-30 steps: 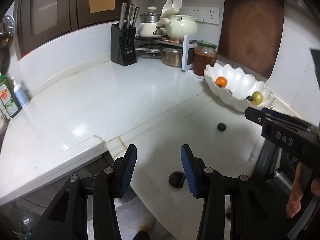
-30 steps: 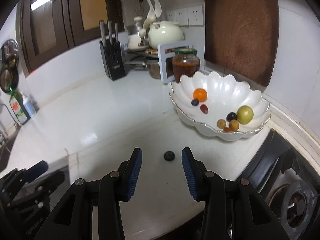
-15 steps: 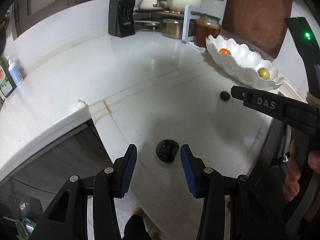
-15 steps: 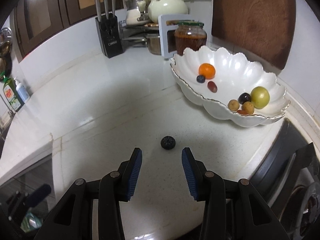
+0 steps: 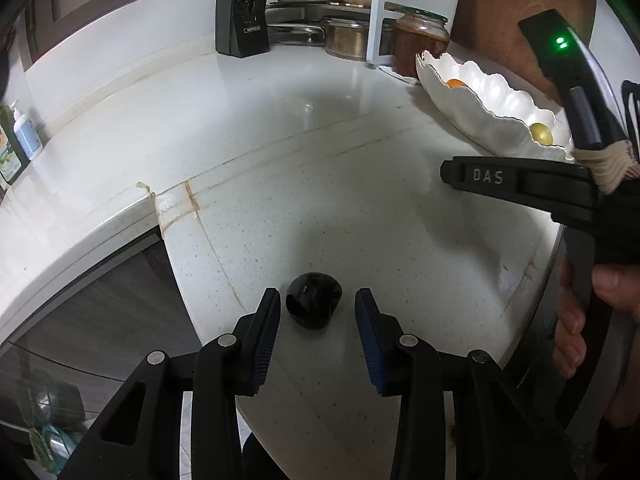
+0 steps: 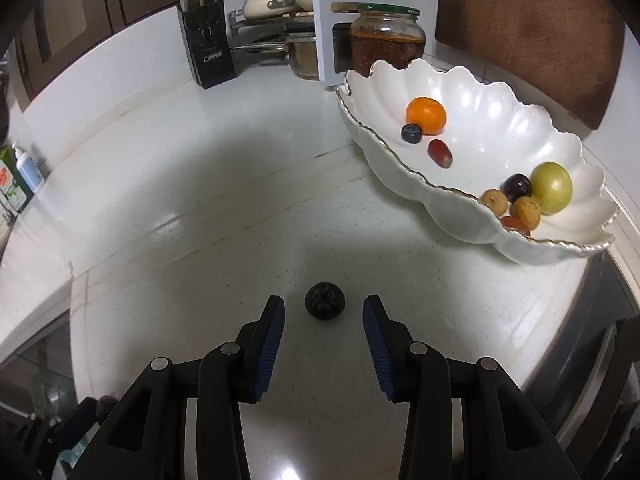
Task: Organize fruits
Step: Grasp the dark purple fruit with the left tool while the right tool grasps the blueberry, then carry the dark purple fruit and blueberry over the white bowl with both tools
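A glossy black fruit [image 5: 313,305] lies on the white counter just ahead of my open left gripper [image 5: 316,312], between its fingertips but untouched. A second, wrinkled black fruit [image 6: 325,307] lies just ahead of my open right gripper [image 6: 323,320], also untouched. The white scalloped bowl [image 6: 460,200] at the right holds an orange [image 6: 425,115], a blueberry [image 6: 411,133], a red grape [image 6: 440,153], a green fruit [image 6: 551,187] and several small brown and dark fruits. The bowl [image 5: 480,108] also shows in the left wrist view.
A knife block [image 6: 206,46], pots on a rack [image 6: 280,8], a jar [image 6: 387,38] and a wooden board [image 6: 532,32] stand at the back. Bottles [image 5: 18,140] stand far left. The counter edge [image 5: 100,236] drops off at the left; a stove [image 6: 600,320] lies right.
Both grippers have dropped and moved forward, each closing in on its own black fruit, which now sits at the fingertips. Both stay open.
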The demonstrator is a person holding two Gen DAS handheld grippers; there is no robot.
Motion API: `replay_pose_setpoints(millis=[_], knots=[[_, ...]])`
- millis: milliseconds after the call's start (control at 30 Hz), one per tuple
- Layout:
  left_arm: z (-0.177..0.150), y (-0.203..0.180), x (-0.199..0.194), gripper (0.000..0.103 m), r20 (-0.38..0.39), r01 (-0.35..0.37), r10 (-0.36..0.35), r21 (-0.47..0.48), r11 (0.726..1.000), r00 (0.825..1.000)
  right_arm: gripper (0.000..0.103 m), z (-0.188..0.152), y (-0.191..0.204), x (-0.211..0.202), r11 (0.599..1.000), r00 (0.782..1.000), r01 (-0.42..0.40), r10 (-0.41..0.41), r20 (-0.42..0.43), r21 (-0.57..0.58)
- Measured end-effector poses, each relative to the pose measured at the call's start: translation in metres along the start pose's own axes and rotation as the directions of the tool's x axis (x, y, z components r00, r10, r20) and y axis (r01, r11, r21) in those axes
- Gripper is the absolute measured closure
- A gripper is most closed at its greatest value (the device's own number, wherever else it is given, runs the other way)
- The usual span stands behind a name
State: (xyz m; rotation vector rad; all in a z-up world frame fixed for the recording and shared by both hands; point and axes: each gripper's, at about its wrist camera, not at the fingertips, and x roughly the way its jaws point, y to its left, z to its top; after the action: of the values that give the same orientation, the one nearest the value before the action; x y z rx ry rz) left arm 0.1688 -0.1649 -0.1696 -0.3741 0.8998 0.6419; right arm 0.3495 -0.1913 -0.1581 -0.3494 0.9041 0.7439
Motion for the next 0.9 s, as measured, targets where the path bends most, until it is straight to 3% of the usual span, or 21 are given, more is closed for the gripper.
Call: replay_pose_setpoints(millis=[167,333,700,900], knots=[[0.001,0.004,0.004,0.072,-0.011,-0.002,0.001,-0.023,1.0,1.0,0.062,0.002,0.0,0.011,1.0,1.0,0.01,-0.01,-0.012,-0.015],[0.0,0.003,0.004,0.075,-0.005,0.0,0.0,-0.021,1.0,1.0,0.079,0.002,0.0,0.014,1.0,1.0,0.011,-0.012,-0.012,-0.021],[0.009,0.005,-0.009,0.075,0.046,0.026,-0.026,-0.007,1.0,0.999,0.079,-0.005,0.003,-0.018,1.0,0.999,-0.019,0.018,0.034,0.007],[0.026,0.006,-0.031,0.075,0.124,0.04,-0.043,0.032,0.999,0.991,0.079,-0.006,0.0,-0.044,0.999,0.997,-0.016,0.012,0.078,0.046]])
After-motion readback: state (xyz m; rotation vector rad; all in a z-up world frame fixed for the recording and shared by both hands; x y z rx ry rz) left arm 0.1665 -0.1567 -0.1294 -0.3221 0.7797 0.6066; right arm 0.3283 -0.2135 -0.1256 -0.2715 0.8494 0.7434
